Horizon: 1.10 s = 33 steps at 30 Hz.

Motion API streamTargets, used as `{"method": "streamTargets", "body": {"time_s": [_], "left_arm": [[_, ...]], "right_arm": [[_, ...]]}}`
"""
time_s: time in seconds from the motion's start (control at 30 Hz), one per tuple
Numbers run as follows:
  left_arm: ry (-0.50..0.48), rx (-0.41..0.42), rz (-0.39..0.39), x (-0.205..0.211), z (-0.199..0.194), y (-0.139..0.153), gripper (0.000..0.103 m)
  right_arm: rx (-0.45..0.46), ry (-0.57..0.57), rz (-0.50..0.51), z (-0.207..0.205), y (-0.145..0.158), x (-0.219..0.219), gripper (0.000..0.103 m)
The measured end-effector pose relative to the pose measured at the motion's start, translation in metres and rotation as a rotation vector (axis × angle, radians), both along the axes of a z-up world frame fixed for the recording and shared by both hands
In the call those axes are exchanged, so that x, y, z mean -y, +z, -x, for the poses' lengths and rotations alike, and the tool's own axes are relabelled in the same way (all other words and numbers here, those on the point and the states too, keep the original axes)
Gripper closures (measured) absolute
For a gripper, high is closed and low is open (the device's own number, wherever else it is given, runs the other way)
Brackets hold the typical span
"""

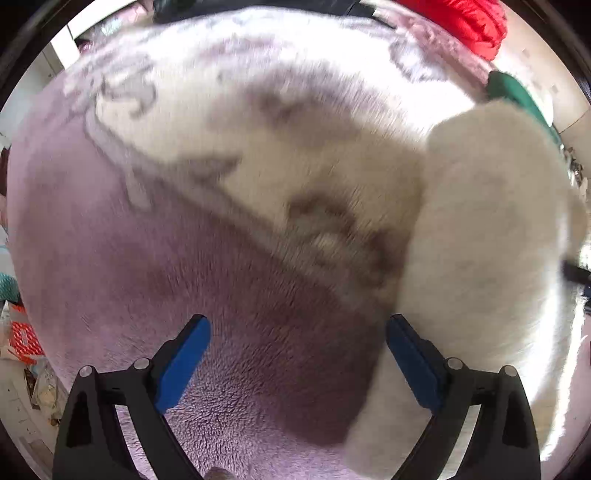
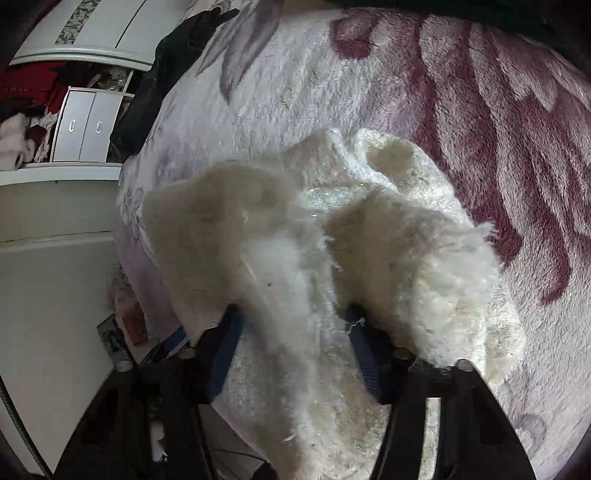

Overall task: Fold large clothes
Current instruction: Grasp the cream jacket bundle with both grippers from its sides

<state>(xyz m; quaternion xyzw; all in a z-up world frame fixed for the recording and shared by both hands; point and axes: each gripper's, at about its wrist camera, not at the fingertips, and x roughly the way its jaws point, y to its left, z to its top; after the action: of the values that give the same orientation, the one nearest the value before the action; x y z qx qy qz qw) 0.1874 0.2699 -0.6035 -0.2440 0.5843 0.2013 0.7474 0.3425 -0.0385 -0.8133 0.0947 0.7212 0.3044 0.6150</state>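
Observation:
A white fluffy garment [image 2: 388,240] lies bunched on a bed covered by a mauve and cream flowered blanket [image 2: 480,92]. My right gripper [image 2: 293,314] is shut on a thick fold of it. The cloth fills the gap between the blue pads and drapes over both fingers. In the left wrist view the same white garment [image 1: 480,221] rises in a mound at the right. My left gripper [image 1: 298,325] points down over the bare blanket [image 1: 147,240], open wide with nothing between its fingers. Its right finger stands at the garment's edge.
A red garment [image 1: 469,18] and a green item [image 1: 517,92] lie at the far right of the bed. A black garment [image 2: 162,74] hangs over the bed's left edge. Beyond it stands a white cabinet with drawers [image 2: 85,125]. Clutter [image 1: 26,339] lies on the floor.

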Motion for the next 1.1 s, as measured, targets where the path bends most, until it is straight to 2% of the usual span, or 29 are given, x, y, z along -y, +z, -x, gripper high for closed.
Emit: {"method": "streamTargets", "body": {"time_s": [0.1, 0.2, 0.3, 0.37, 0.43, 0.5, 0.6, 0.67, 0.73, 0.77, 0.83, 0.9, 0.97, 1.03, 1.07, 1.1], "left_arm": [[-0.016, 0.036, -0.028, 0.006, -0.012, 0.033, 0.006], [-0.055, 0.104, 0.006, 0.022, -0.033, 0.072, 0.006], [-0.124, 0.166, 0.029, 0.048, -0.064, 0.096, 0.006], [-0.188, 0.170, 0.018, 0.066, -0.092, 0.098, 0.006], [-0.244, 0.139, -0.003, 0.084, -0.121, 0.080, 0.005], [-0.287, 0.124, -0.001, 0.093, -0.136, 0.067, 0.003], [-0.319, 0.091, 0.037, 0.096, -0.152, 0.044, 0.000], [-0.318, 0.082, 0.092, 0.094, -0.153, 0.036, 0.000], [-0.316, 0.072, 0.118, 0.092, -0.150, 0.032, 0.000], [-0.321, 0.069, 0.120, 0.094, -0.149, 0.032, 0.000], [-0.316, 0.083, 0.130, 0.090, -0.149, 0.033, 0.000], [-0.313, 0.082, 0.144, 0.088, -0.148, 0.033, 0.000], [-0.310, 0.079, 0.145, 0.085, -0.147, 0.032, 0.000], [-0.306, 0.083, 0.156, 0.082, -0.144, 0.030, 0.000], [-0.297, 0.086, 0.166, 0.079, -0.143, 0.028, 0.000], [-0.291, 0.089, 0.174, 0.077, -0.142, 0.027, 0.000]], "right_arm": [[0.030, -0.088, -0.033, 0.013, 0.028, 0.001, 0.089], [0.004, -0.232, -0.089, 0.037, 0.073, 0.033, 0.090], [0.030, -0.369, -0.068, 0.054, 0.112, 0.074, 0.091], [0.039, -0.454, -0.038, 0.056, 0.121, 0.099, 0.091], [0.059, -0.502, 0.016, 0.052, 0.121, 0.123, 0.091], [0.053, -0.529, 0.079, 0.044, 0.103, 0.135, 0.091], [0.029, -0.526, 0.201, 0.023, 0.060, 0.136, 0.091], [0.045, -0.454, 0.302, 0.013, 0.021, 0.121, 0.091], [0.044, -0.372, 0.353, 0.005, -0.014, 0.097, 0.091], [0.083, -0.346, 0.389, -0.001, -0.024, 0.083, 0.090], [0.094, -0.313, 0.440, -0.008, -0.023, 0.068, 0.087], [0.021, -0.310, 0.434, -0.015, -0.010, 0.072, 0.086], [-0.043, -0.342, 0.400, -0.015, 0.015, 0.089, 0.079], [0.025, -0.357, 0.482, -0.009, 0.054, 0.100, 0.063], [0.081, -0.364, 0.521, -0.006, 0.074, 0.102, 0.062], [0.129, -0.378, 0.517, -0.003, 0.091, 0.101, 0.062]]}}
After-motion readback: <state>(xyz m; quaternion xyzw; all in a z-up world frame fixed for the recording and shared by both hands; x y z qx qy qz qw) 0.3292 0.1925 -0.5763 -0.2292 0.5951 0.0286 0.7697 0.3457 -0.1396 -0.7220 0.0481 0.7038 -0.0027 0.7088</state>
